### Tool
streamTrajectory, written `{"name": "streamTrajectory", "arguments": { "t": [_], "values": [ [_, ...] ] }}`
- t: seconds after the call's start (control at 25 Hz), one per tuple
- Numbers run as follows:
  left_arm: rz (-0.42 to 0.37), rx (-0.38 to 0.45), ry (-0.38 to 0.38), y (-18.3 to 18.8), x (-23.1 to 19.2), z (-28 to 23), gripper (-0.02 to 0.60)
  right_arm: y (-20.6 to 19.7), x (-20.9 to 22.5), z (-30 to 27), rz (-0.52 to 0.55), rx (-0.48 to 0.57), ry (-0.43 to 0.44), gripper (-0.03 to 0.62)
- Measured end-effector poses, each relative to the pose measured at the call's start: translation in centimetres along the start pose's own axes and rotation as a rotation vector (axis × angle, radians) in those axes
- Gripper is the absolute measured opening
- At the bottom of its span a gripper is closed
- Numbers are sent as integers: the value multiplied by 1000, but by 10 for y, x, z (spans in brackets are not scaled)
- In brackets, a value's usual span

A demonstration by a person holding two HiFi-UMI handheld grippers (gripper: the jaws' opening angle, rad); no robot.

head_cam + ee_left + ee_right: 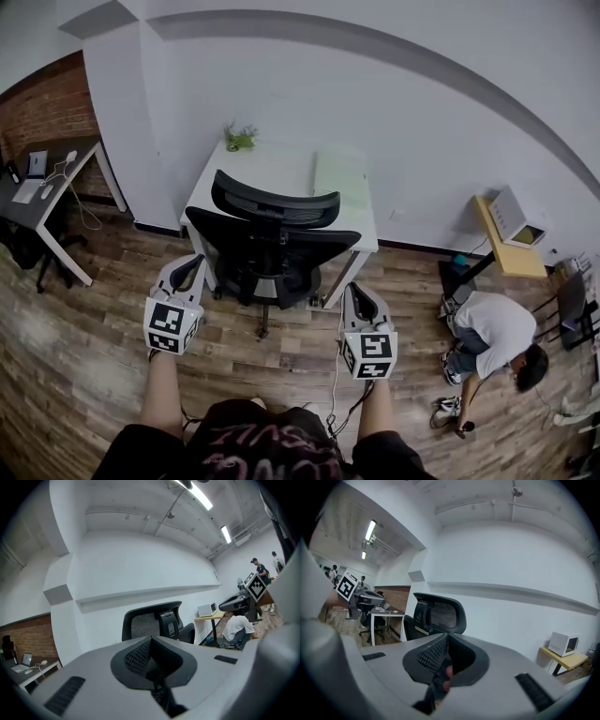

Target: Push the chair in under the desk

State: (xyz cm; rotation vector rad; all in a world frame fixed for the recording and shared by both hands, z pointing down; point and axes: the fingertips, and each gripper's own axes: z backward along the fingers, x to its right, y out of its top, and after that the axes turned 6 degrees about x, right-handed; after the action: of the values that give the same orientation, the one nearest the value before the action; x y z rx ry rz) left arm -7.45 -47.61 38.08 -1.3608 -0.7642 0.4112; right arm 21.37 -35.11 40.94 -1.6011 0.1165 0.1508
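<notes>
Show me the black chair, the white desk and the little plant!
black chair [272, 246]: head view, on its backrest.
white desk [272, 171]: head view, on its bare top.
little plant [240, 138]: head view, on its green leaves.

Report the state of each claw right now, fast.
Left claw: closed, holding nothing.
Right claw: closed, holding nothing.
</notes>
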Motion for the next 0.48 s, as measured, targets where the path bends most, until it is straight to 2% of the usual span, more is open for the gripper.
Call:
{"name": "streamTrajectory", "arguments": {
  "t": [0.32,0.48],
  "values": [
    [-1,-6,29,-1,5,2,15,-2,9,6,7,-1,2,28],
    [-7,4,21,3,11,4,15,-1,8,10,2,13,1,28]
  ]
}}
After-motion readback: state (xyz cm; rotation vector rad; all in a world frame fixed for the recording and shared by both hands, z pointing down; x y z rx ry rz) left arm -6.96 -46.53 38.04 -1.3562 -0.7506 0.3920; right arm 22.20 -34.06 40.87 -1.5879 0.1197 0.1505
